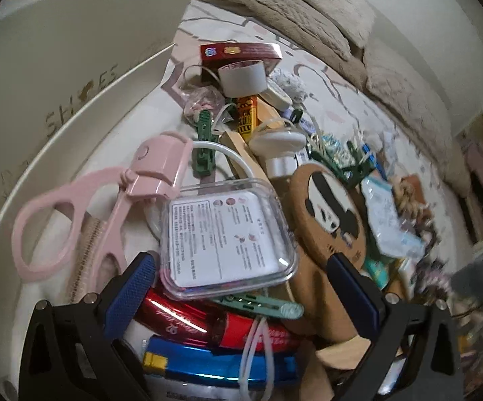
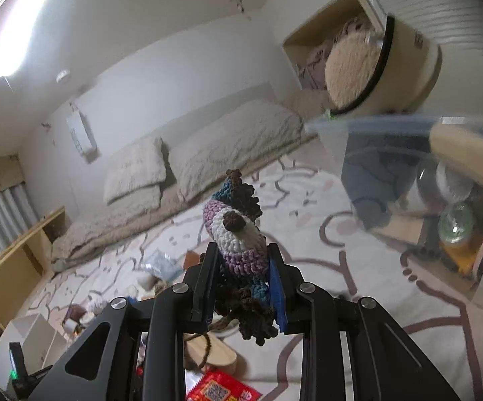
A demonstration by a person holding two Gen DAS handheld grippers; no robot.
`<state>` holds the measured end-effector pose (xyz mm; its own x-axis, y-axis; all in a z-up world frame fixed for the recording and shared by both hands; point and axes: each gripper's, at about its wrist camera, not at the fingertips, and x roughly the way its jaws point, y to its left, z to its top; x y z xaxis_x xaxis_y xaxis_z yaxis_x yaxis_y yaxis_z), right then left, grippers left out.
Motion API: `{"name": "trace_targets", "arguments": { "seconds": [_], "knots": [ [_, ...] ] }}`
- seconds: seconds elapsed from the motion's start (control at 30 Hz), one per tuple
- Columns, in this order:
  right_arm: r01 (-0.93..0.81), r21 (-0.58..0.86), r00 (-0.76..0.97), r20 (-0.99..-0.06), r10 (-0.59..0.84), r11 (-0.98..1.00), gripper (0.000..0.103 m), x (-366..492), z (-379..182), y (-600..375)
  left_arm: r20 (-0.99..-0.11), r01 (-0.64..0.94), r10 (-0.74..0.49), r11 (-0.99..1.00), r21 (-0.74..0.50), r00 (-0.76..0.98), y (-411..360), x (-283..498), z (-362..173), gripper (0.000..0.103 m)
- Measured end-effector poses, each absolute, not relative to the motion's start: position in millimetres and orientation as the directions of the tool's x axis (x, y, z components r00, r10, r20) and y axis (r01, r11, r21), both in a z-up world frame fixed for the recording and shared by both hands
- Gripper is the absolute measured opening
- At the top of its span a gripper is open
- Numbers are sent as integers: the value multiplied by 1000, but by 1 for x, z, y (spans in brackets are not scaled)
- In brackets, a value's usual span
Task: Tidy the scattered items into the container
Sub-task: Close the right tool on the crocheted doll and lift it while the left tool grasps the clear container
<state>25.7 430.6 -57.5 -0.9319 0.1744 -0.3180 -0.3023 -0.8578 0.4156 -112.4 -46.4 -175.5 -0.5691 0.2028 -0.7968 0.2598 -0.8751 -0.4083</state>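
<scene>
bedroom, patterned bedspread point(image 2: 325, 267) underneath, pillows beyond. right gripper point(image 2: 241, 287) clamped on a crocheted toy point(image 2: 238, 237), lifted clear of the bed; clear container point(image 2: 391, 173) up to its right. left gripper point(image 1: 241, 267) jaws apart, nothing gripped, over a clutter pile: clear plastic case point(image 1: 228, 237) between its fingers, pink eyelash curler point(image 1: 114, 197) to its left.

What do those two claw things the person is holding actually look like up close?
Both are matte black, angular frames with triangular cut-outs and round silver bolt heads at the joints. Each ends in two flat fingers faced with blue pads; on the left gripper the pad's dotted, grippy texture shows clearly, while on the right gripper one blue pad is plainly visible. No cables, lettering or sleeves appear in either view.
</scene>
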Motion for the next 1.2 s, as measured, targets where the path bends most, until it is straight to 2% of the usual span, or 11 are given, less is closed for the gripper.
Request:
{"name": "trace_targets", "arguments": {
  "seconds": [0.13, 0.33, 0.47, 0.6, 0.67, 0.93, 1.2],
  "knots": [
    [-293, 428, -949, -241, 204, -855, 28, 39, -45, 433, -793, 274, 219, -858, -434, -569, -50, -115, -177, 103],
    [-261, 429, -963, -179, 201, -865, 28, 49, -31, 426, -794, 275, 212, -861, -427, -570, -48, -117, -177, 100],
    [-211, 438, -977, -125, 173, -874, 28, 55, -18, 420, -790, 286, 214, -852, -439, -575, -51, -116, -176, 94],
    [-150, 442, -989, -67, 134, -885, 28, 63, -4, 413, -792, 288, 207, -854, -433, -575, -55, -115, -177, 81],
    [-122, 446, -992, -44, 115, -887, 28, 65, 2, 410, -788, 278, 212, -857, -434, -578, -56, -115, -176, 79],
    [2, 456, -999, 35, 15, -890, 28, 74, 22, 399, -783, 247, 220, -870, -428, -581, -57, -111, -174, 78],
    [117, 439, -993, 52, -104, -891, 28, 73, 26, 377, -782, 184, 154, -928, -325, -604, -41, -101, -164, 78]
  ]
}}
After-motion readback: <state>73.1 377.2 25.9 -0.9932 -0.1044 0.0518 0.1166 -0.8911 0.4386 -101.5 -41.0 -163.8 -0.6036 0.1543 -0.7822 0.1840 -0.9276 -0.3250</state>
